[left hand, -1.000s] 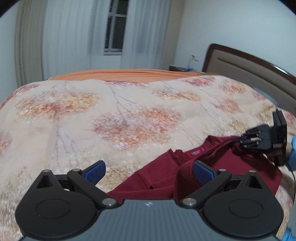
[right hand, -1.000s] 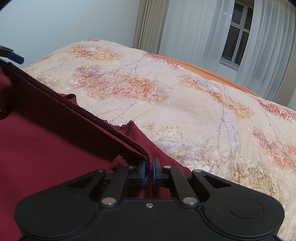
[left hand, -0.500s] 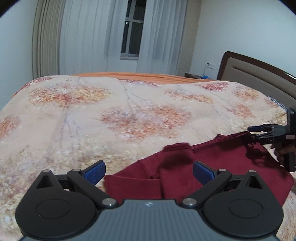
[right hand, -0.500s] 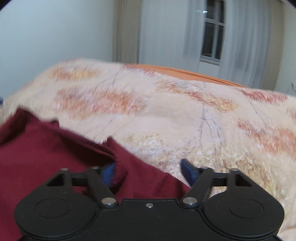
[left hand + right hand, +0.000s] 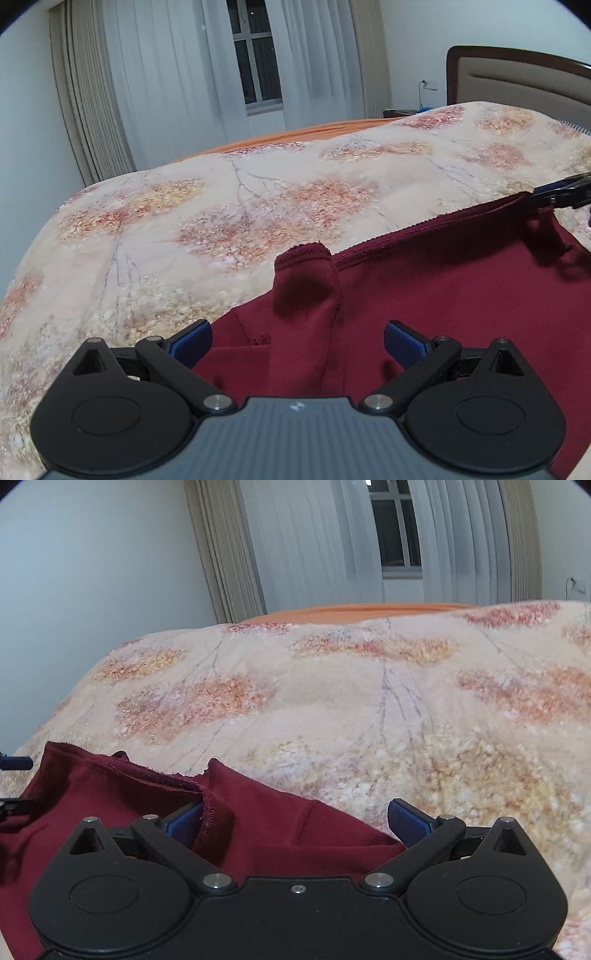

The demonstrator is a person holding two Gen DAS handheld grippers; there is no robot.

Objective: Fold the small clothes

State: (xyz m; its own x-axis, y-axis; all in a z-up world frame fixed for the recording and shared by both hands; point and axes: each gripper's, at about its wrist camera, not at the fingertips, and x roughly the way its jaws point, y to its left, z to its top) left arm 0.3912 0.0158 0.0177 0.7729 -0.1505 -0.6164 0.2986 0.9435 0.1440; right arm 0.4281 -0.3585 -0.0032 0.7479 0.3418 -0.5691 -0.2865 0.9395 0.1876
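Nearest in the left wrist view, the left gripper (image 5: 297,341) has its two blue-padded fingers spread wide, with nothing pinched. Between and just beyond them lies the dark red garment (image 5: 443,295), spread on the bedspread (image 5: 221,229). A small folded flap of the same cloth (image 5: 306,280) stands up in the middle of that view, just past the fingers. The garment's hemmed edge runs from that flap up and to the right, where the tip of the right gripper (image 5: 561,190) shows at the picture's edge, close to the cloth's far corner.

In the right wrist view, the right gripper (image 5: 297,821) has just been opening and its fingers now stand fully apart. The garment (image 5: 110,794) lies between and under them; a fold of its stitched edge rests against the left pad (image 5: 183,821), but the pads do not press on it. The right pad (image 5: 408,821) is over the bare bedspread (image 5: 369,701).

Farther off, the floral bedspread covers the whole bed, with an orange sheet (image 5: 295,136) at its far edge. Beyond stand white curtains (image 5: 166,74) and a window (image 5: 258,66), and at the far right a headboard (image 5: 517,81).
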